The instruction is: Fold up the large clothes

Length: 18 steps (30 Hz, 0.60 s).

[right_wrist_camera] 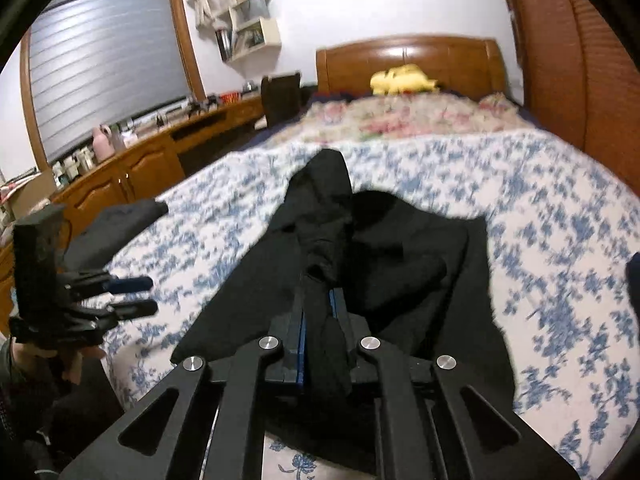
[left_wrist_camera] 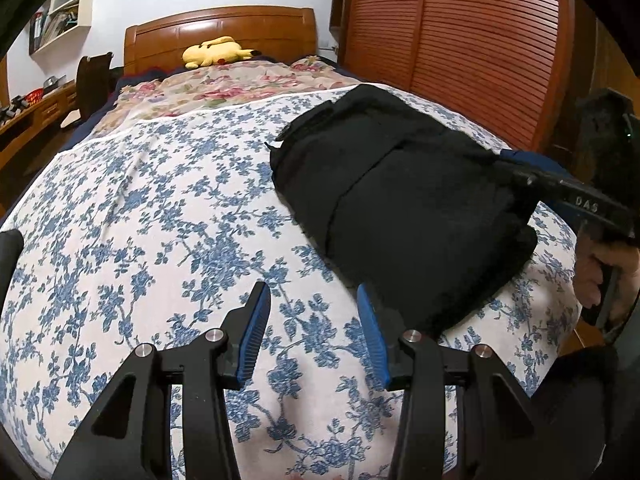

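Note:
A black garment (left_wrist_camera: 404,200) lies folded on the blue-flowered bedspread (left_wrist_camera: 160,220), on the right side of the bed. My left gripper (left_wrist_camera: 314,300) is open and empty, just above the bedspread at the garment's near left edge. It also shows in the right wrist view (right_wrist_camera: 138,296), off to the left. My right gripper (right_wrist_camera: 318,300) is shut on a bunched fold of the black garment (right_wrist_camera: 400,264), which drapes over its fingers. In the left wrist view the right gripper (left_wrist_camera: 516,172) meets the garment's right edge.
A yellow plush toy (left_wrist_camera: 218,52) lies by the wooden headboard (left_wrist_camera: 220,30) on a pink floral quilt (left_wrist_camera: 224,88). A slatted wooden wardrobe (left_wrist_camera: 460,28) runs along the bed's right side. A wooden desk (right_wrist_camera: 132,160) and a dark chair (right_wrist_camera: 282,96) stand at left.

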{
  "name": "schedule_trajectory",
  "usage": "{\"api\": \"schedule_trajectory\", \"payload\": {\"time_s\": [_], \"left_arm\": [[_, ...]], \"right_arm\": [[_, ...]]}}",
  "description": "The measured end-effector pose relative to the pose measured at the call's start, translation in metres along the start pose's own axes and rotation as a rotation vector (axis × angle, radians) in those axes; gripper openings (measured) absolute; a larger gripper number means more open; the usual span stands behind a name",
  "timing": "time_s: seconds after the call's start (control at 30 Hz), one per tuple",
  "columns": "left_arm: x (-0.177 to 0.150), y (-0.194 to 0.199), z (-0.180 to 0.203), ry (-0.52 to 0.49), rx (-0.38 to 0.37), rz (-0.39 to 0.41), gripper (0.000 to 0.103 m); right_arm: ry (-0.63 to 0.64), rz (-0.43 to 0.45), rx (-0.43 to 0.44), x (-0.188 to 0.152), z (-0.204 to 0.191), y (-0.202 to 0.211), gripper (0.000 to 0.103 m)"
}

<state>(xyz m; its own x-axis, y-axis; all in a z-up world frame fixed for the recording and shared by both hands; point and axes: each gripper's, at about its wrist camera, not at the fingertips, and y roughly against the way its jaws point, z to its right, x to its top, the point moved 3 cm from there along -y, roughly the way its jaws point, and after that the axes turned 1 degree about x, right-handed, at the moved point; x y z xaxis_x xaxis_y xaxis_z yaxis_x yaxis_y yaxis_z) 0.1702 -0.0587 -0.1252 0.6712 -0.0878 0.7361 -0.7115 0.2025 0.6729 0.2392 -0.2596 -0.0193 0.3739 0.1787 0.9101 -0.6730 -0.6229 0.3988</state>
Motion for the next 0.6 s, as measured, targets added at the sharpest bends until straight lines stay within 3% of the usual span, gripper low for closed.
{"api": "schedule_trajectory", "payload": {"time_s": [0.23,0.37,0.53,0.6], "left_arm": [[0.008,0.000,0.018,-0.026,-0.021,0.015,0.046],[0.010,-0.004,0.028,-0.038,-0.033,0.012,0.046],[0.011,-0.006,0.039,-0.057,-0.046,0.007,0.046],[0.012,-0.006,0.042,-0.060,-0.048,0.009,0.046]], "right_arm": [[-0.032,0.004,-0.117,-0.018,0.027,0.027,0.009],[-0.054,-0.030,-0.249,-0.031,0.049,0.040,0.009],[-0.102,-0.158,-0.287,-0.055,0.073,0.029,0.009],[-0.098,-0.164,-0.285,-0.056,0.071,0.025,0.009]]}}
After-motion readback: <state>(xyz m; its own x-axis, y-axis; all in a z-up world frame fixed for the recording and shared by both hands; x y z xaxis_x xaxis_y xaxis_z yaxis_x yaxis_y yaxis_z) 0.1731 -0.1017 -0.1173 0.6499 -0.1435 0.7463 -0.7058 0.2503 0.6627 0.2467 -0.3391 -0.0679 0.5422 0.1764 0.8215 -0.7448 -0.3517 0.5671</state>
